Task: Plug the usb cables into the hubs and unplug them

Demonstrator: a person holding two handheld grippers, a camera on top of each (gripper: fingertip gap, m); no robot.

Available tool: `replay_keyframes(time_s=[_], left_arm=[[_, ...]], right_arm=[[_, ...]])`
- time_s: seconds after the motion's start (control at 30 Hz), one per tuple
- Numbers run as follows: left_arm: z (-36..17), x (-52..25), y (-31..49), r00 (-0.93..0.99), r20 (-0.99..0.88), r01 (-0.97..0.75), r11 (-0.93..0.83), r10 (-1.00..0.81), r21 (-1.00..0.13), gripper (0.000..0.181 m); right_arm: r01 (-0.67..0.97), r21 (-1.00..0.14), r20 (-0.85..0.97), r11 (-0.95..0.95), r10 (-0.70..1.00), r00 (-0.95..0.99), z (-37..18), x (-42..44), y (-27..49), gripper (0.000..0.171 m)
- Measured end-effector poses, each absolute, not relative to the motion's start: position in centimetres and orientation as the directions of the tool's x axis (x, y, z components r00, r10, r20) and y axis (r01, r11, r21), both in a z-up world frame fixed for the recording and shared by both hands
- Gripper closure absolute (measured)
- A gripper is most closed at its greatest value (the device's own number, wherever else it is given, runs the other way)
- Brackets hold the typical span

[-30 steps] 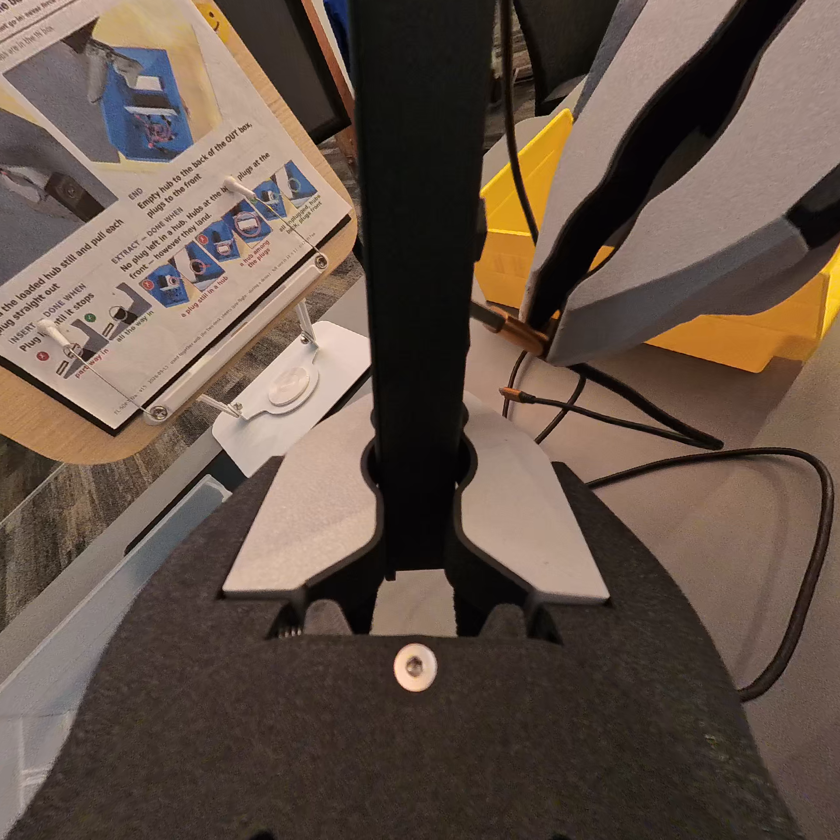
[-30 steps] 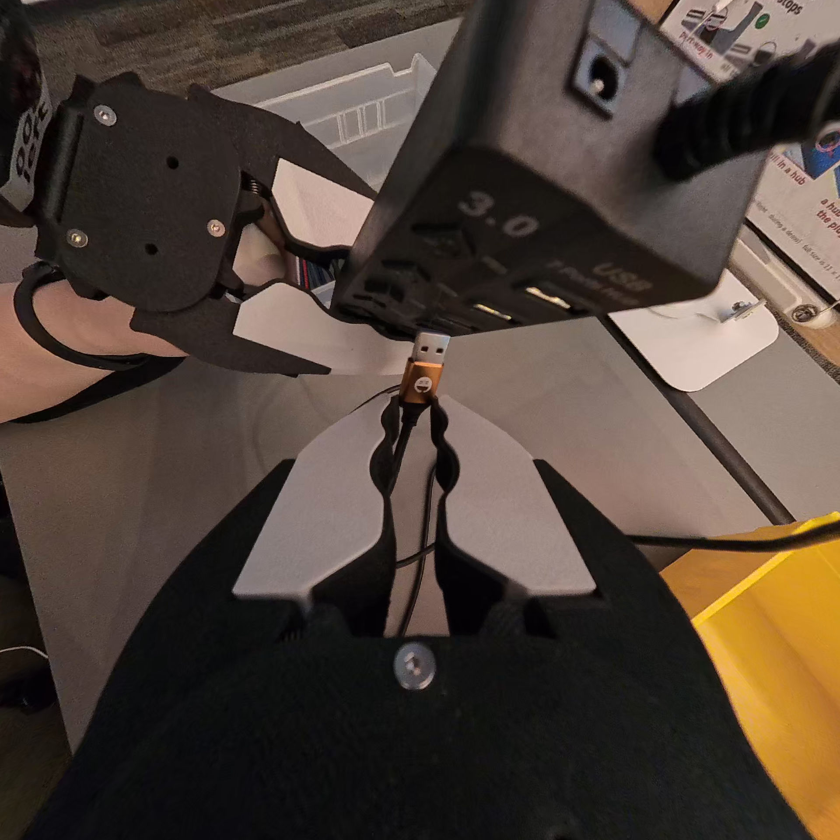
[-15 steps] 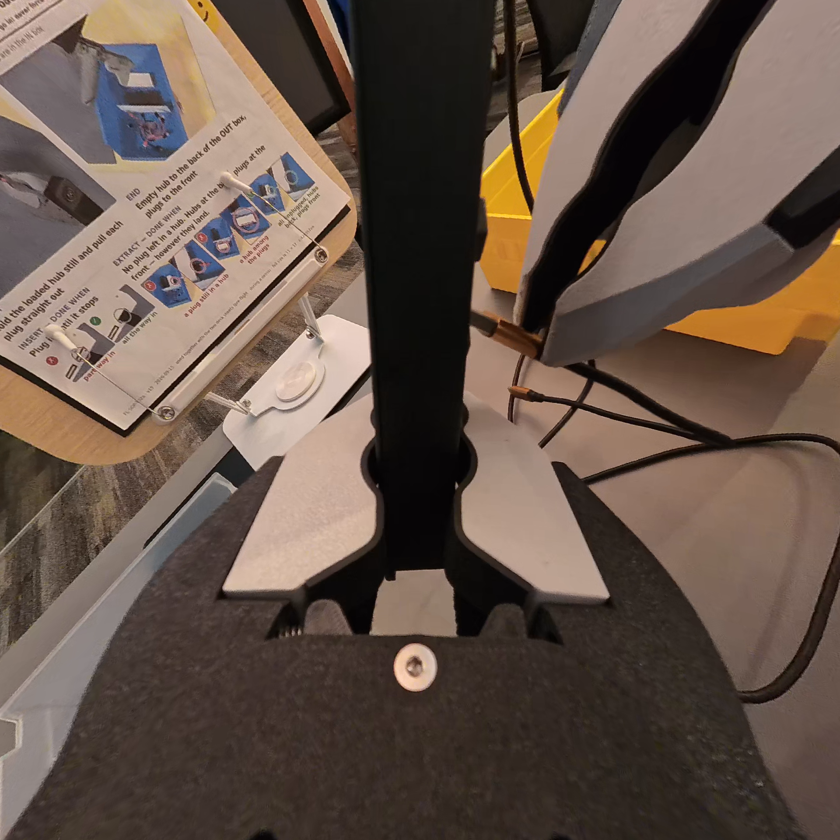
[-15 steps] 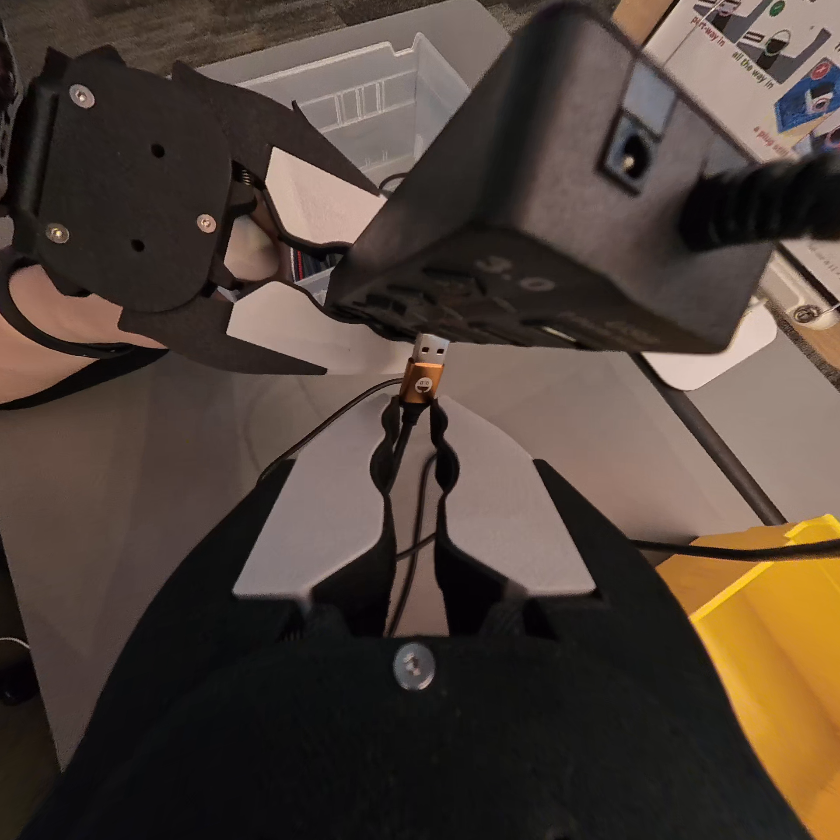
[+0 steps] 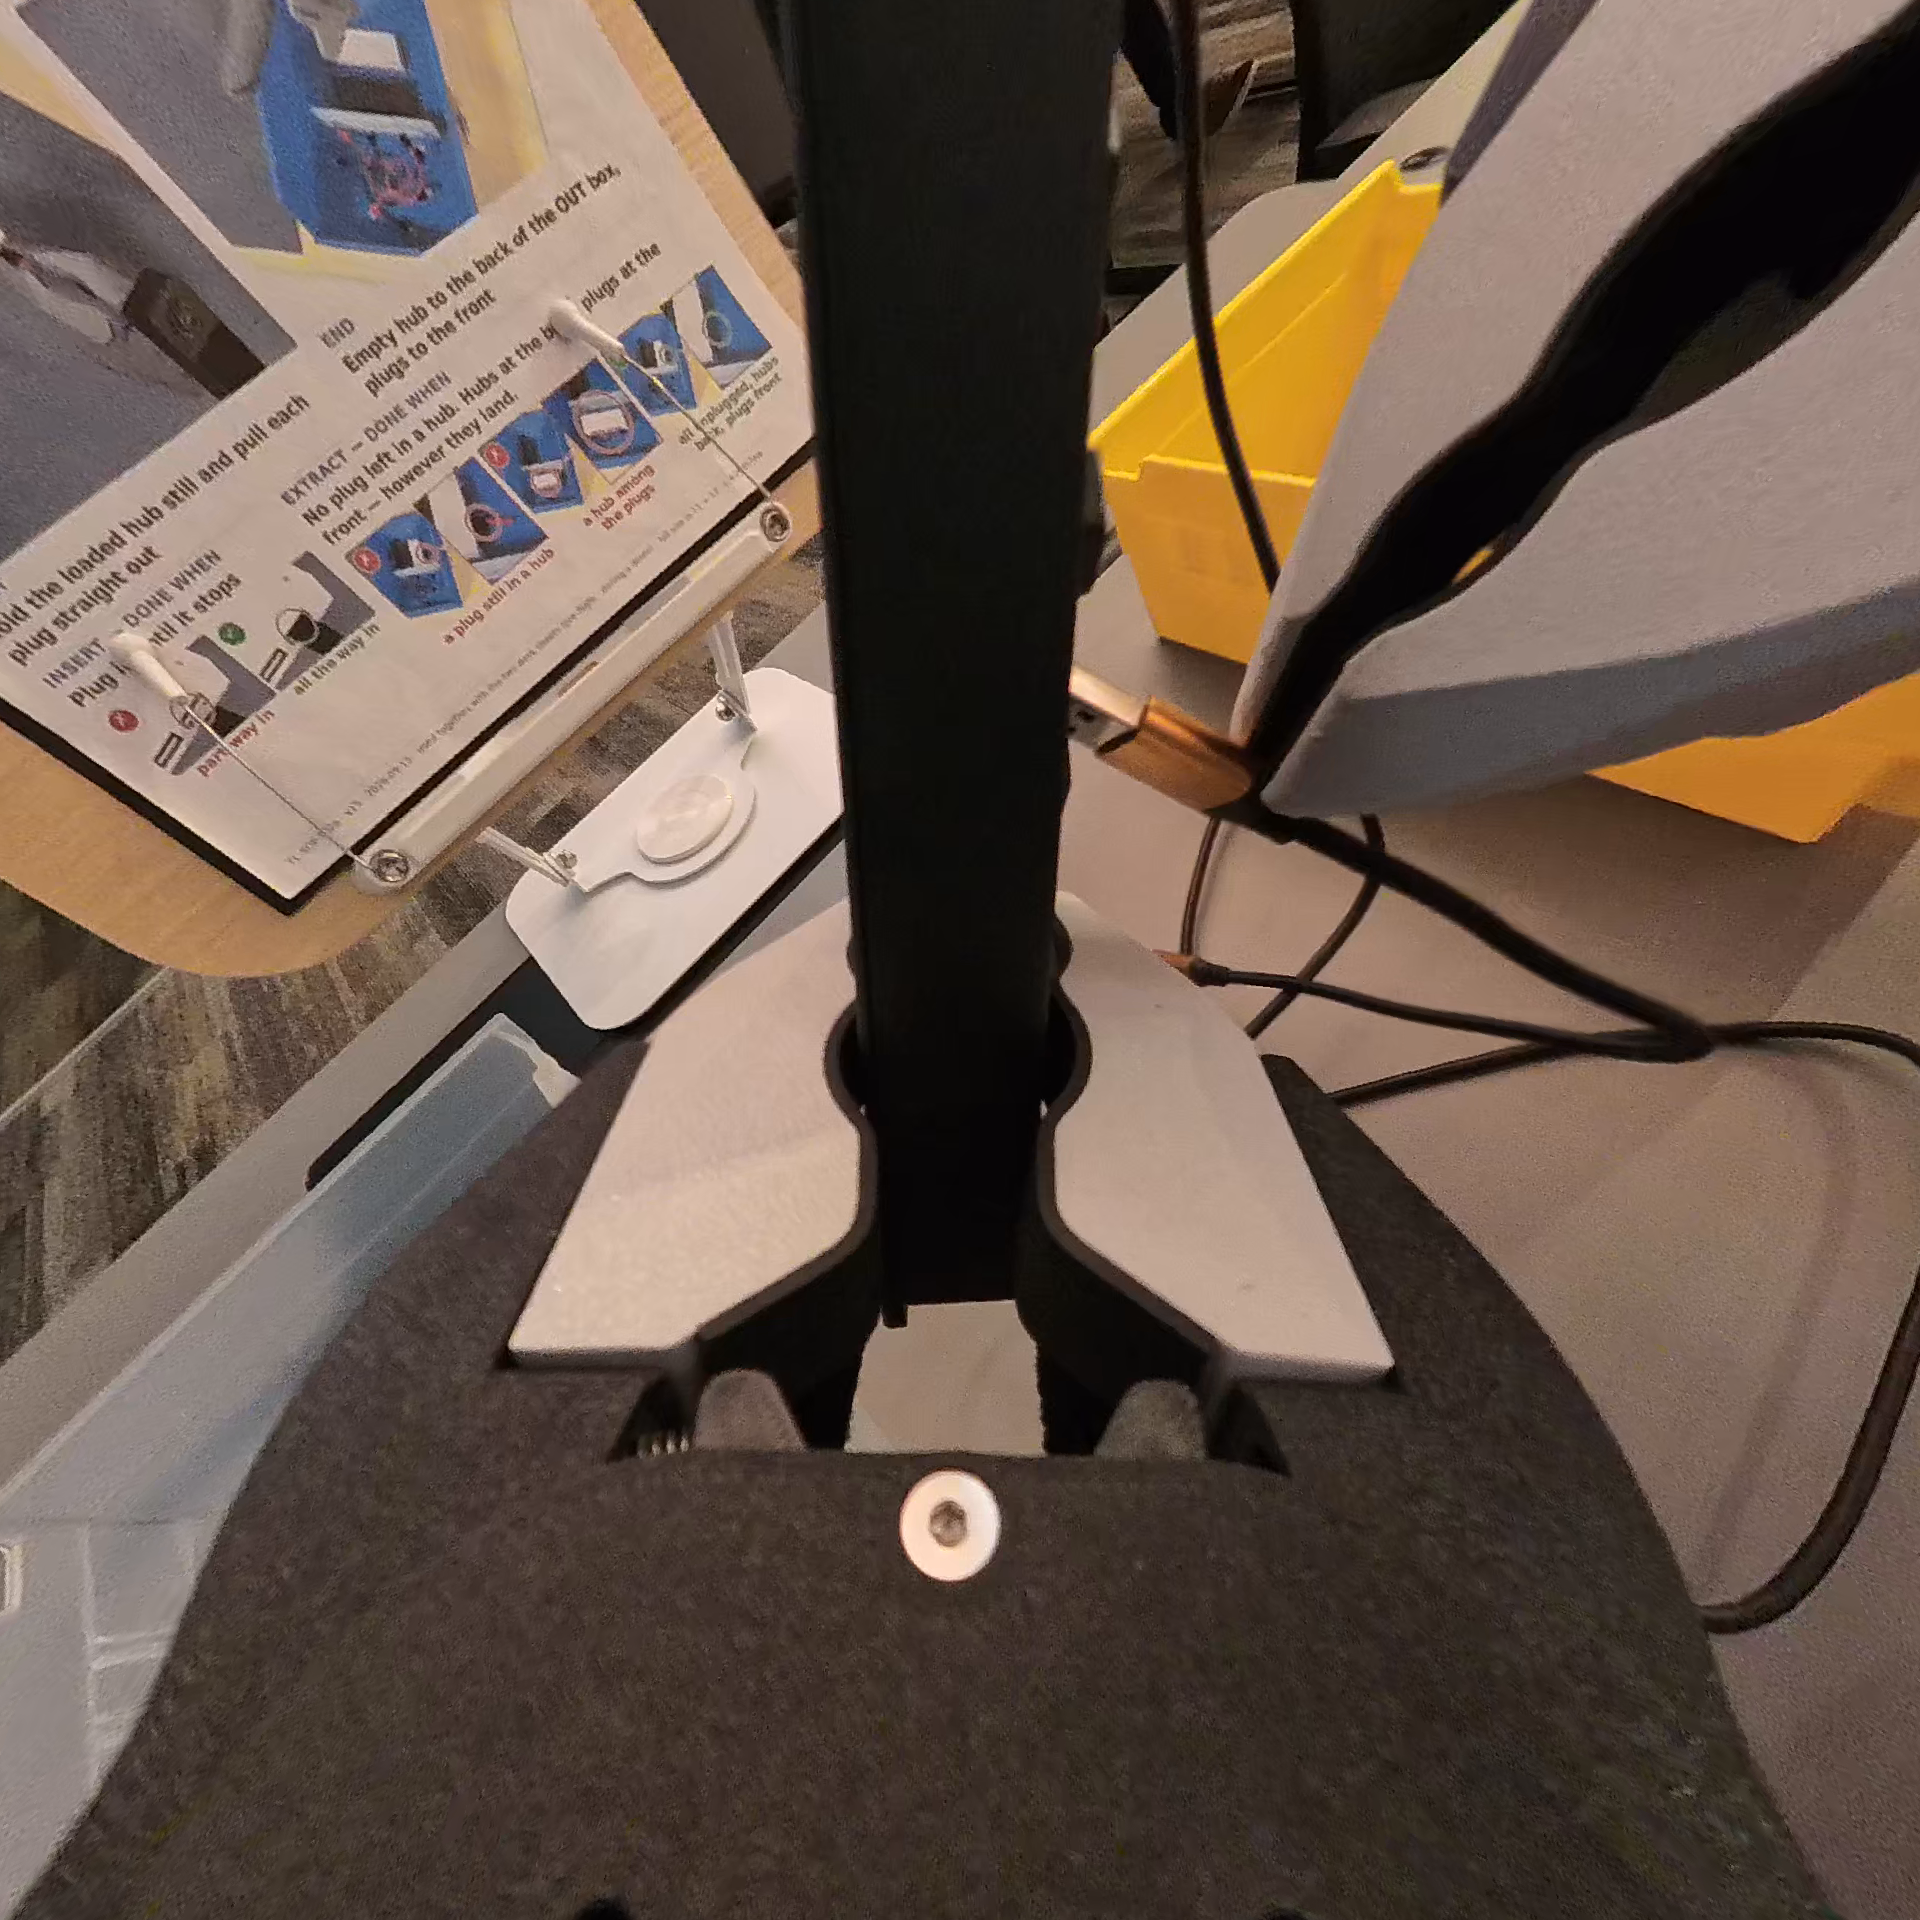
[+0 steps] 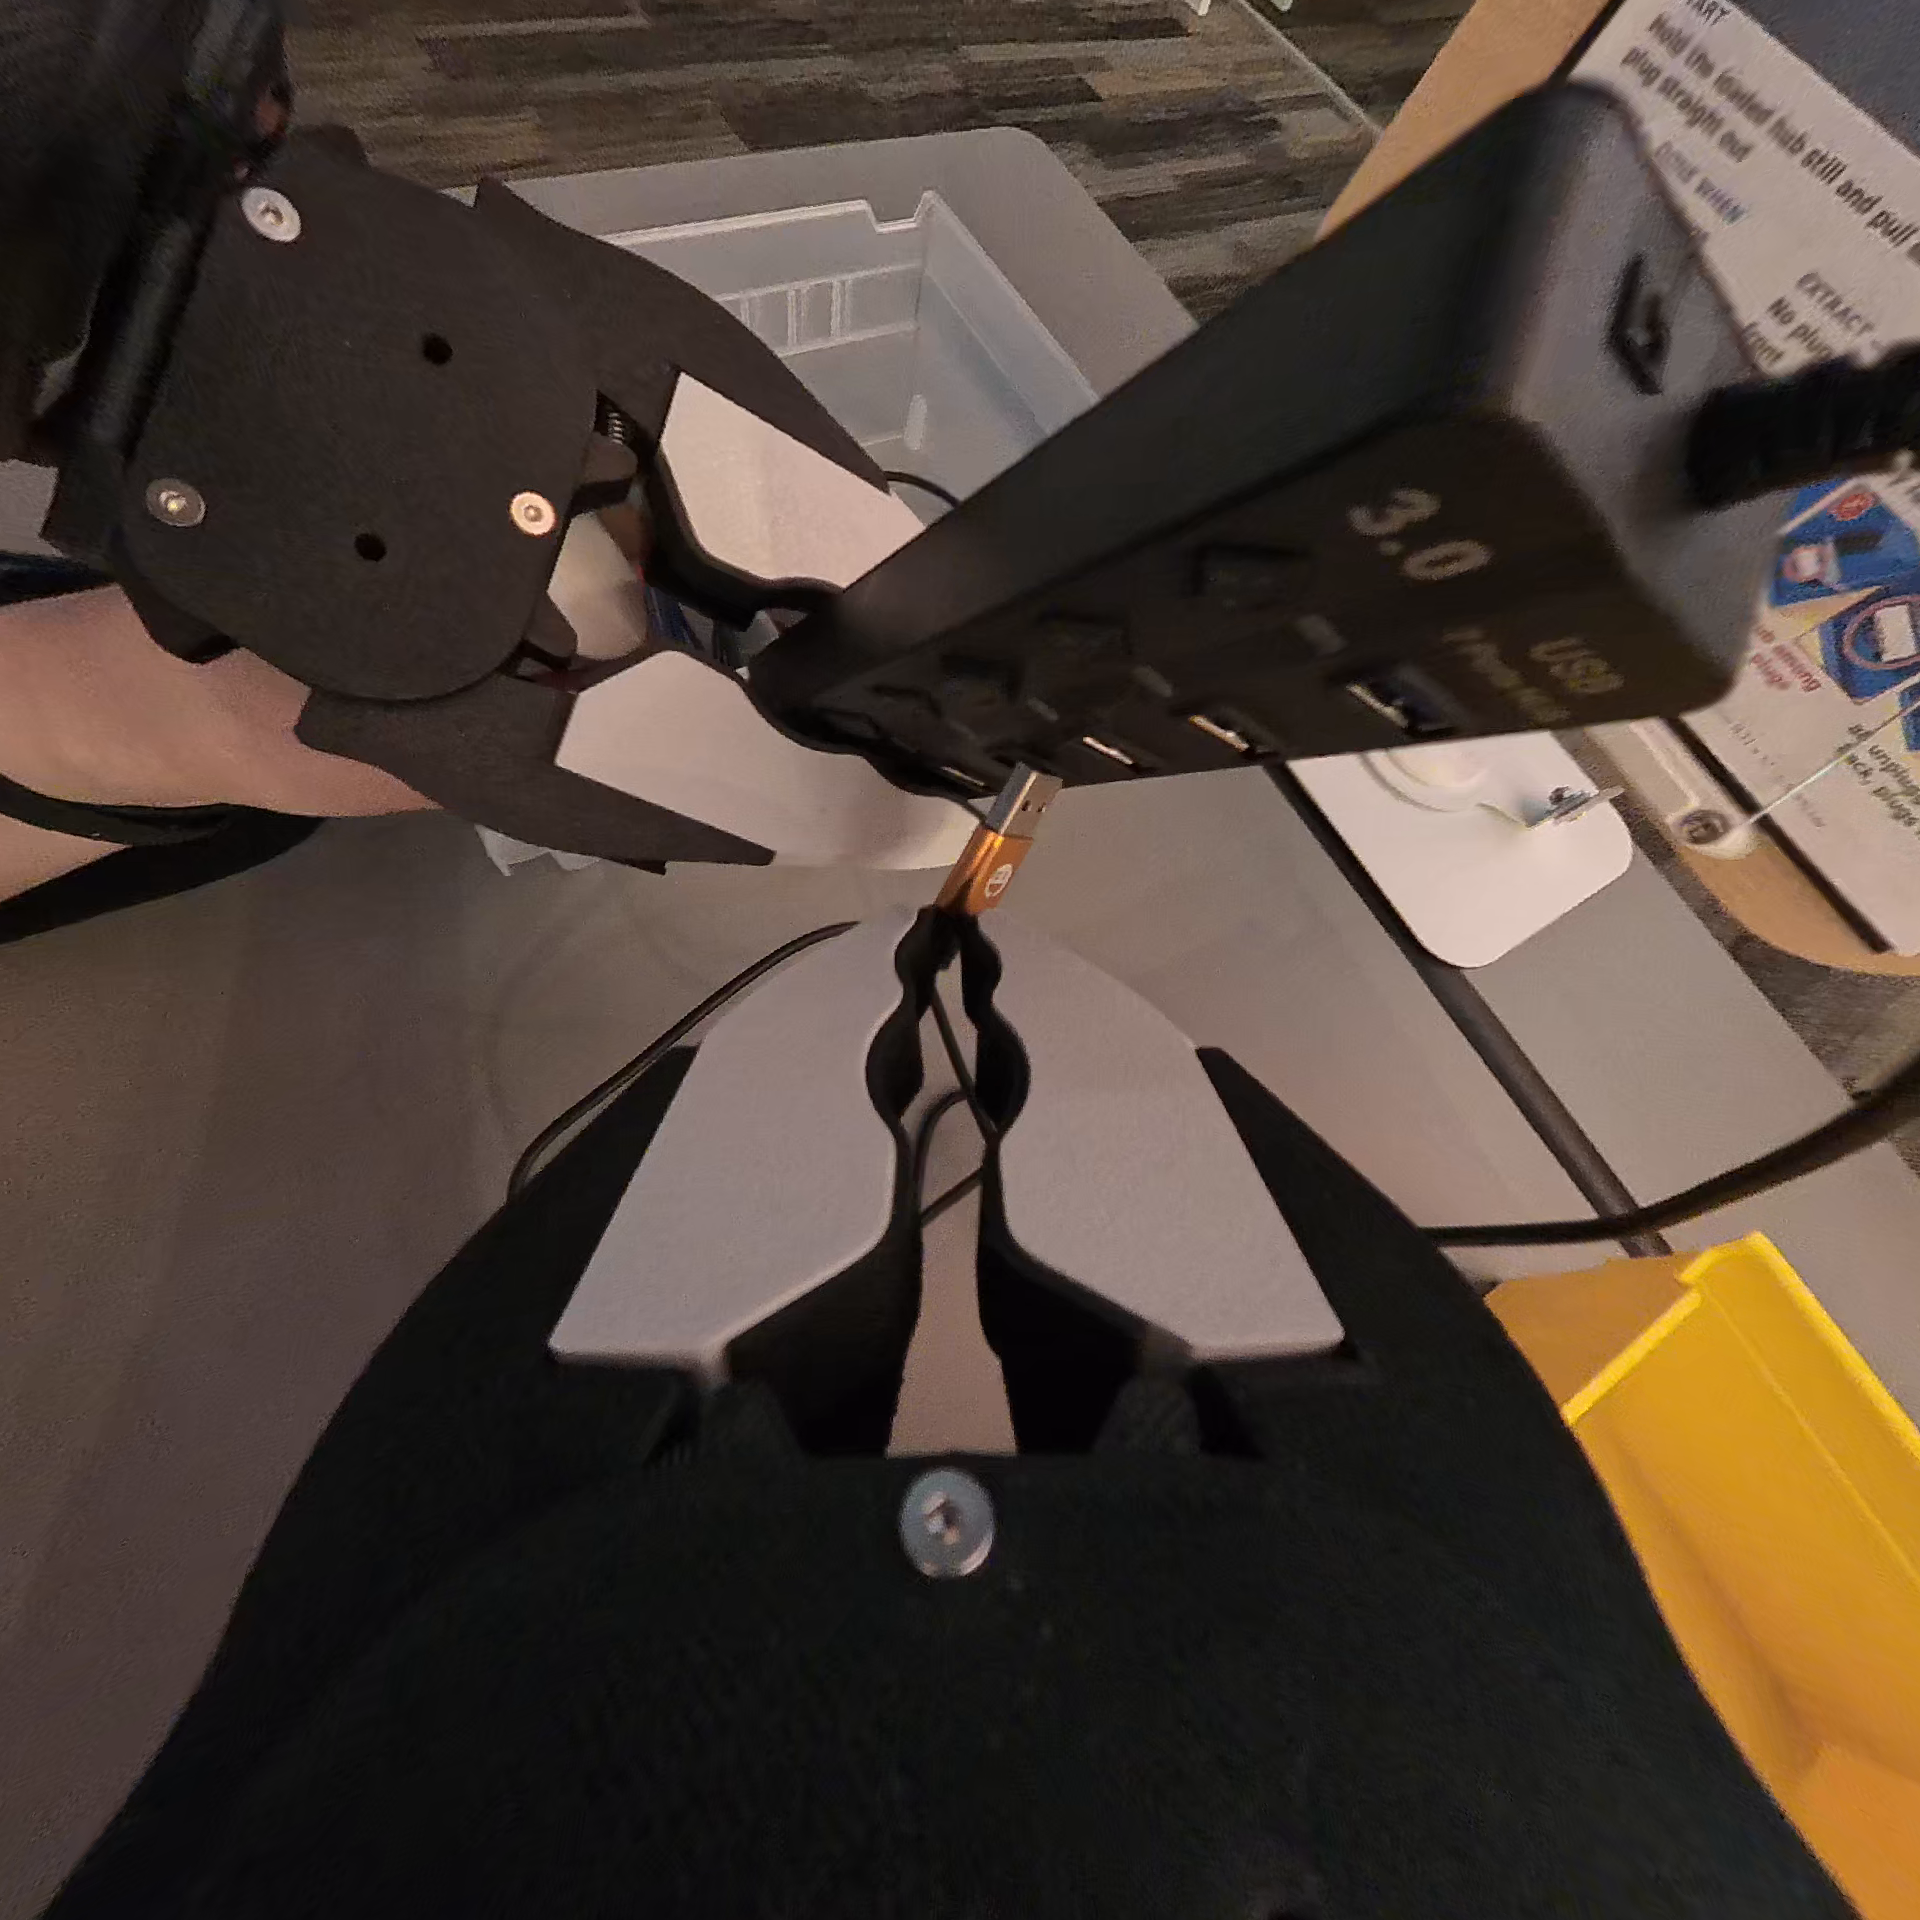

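My left gripper (image 5: 956, 997) is shut on a long black USB hub (image 5: 951, 520) and holds it above the grey table. In the right wrist view the hub (image 6: 1299, 540) runs from that gripper (image 6: 810, 748) up to the right, its row of ports facing down. My right gripper (image 6: 951, 935) is shut on the cable just behind an orange USB plug (image 6: 992, 857). The plug's metal tip sits just below the hub's ports near its gripped end, apart from them. In the left wrist view the plug (image 5: 1153, 743) points at the hub's right side from the right gripper (image 5: 1262, 790).
A yellow bin (image 5: 1278, 457) stands at the right; it also shows in the right wrist view (image 6: 1766, 1507). A clear plastic bin (image 6: 894, 312) lies behind the left gripper. An instruction sheet on a wooden board (image 5: 343, 416) stands on a white stand (image 5: 665, 883). Black cables (image 5: 1455, 1018) trail over the table.
The hub has tilted and swung so its port row runs more level across the right wrist view. The plug stays just under the ports, now leaning to the right.
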State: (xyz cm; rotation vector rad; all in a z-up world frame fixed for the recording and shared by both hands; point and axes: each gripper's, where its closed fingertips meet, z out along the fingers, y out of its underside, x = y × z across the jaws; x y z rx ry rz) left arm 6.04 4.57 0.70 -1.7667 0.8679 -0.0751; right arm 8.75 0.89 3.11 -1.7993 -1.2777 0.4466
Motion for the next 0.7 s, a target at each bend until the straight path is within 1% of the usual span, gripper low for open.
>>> replay_keyframes(time_s=[0.13,0.2,0.33,0.47,0.7], left_arm=[[0.6,5.7,4.7,0.739,-0.332,-0.498,-0.144,-0.586,-0.855,0.155],[0.6,5.6,4.7,0.740,-0.318,-0.492,-0.154,-0.592,-0.857,0.155],[0.5,5.3,4.8,0.740,-0.312,-0.493,-0.164,-0.596,-0.855,0.154],[0.9,4.5,5.0,0.751,-0.322,-0.494,-0.166,-0.576,-0.854,0.155],[2.1,2.6,5.4,0.782,-0.305,-0.456,-0.166,-0.544,-0.874,0.155]], right_arm=[[0.613,-0.789,0.263,-0.045,0.877,0.402,2.7,8.1,1.2,0.167],[0.617,-0.786,0.265,-0.030,0.886,0.380,2.6,7.8,0.8,0.171],[0.619,-0.784,0.216,-0.050,0.912,0.348,2.1,7.7,0.3,0.171],[0.578,-0.813,0.167,-0.069,0.924,0.344,2.6,8.2,0.5,0.171],[0.515,-0.847,0.012,-0.132,0.963,0.268,1.8,7.1,-0.6,0.170]])
